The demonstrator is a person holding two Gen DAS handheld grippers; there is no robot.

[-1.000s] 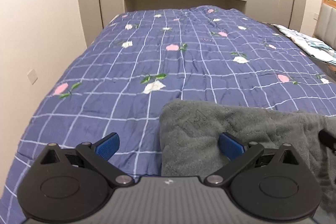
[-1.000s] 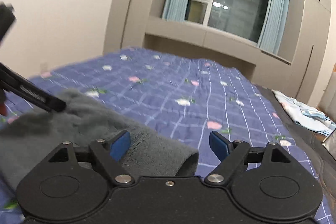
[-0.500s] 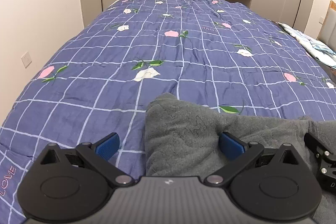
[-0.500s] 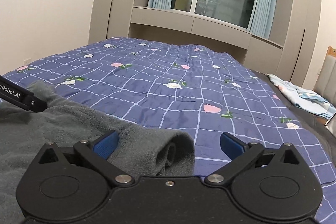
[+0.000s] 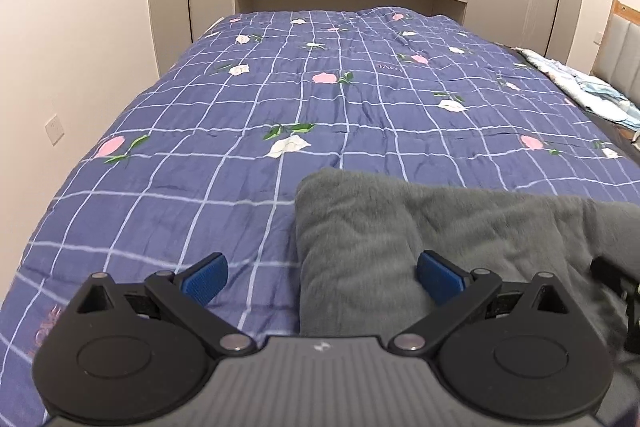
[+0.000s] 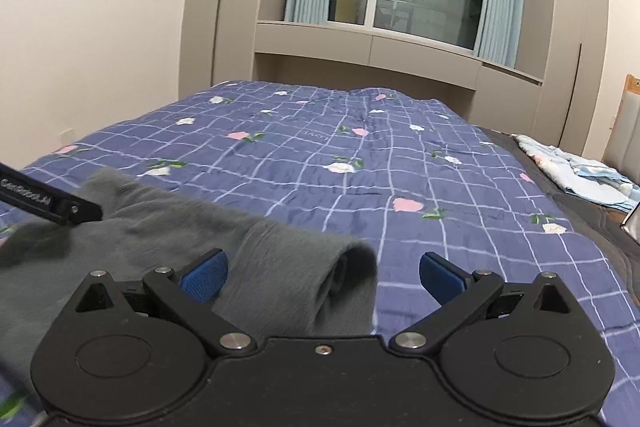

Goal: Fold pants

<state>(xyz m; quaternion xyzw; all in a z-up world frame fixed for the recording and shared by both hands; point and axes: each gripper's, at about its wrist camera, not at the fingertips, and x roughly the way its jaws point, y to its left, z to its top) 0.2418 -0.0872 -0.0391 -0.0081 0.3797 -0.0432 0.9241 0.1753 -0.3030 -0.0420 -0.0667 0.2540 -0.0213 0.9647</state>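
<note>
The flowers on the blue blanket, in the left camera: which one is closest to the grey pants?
The white flower with green leaves, just beyond the grey pants' far corner. The pink ones sit farther off, toward the blanket's sides.

The grey fleece pants (image 5: 440,227) lay folded in a soft heap on the purple checked quilt (image 5: 280,107), near its front edge, with one rounded, rolled end (image 6: 344,279) facing the quilt's open middle.

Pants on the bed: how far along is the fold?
Done: the grey pants lie bunched on the quilt, one rolled end showing. In hand: nothing; left gripper and right gripper are both open. Left: whether more folds remain, unclear.
</note>
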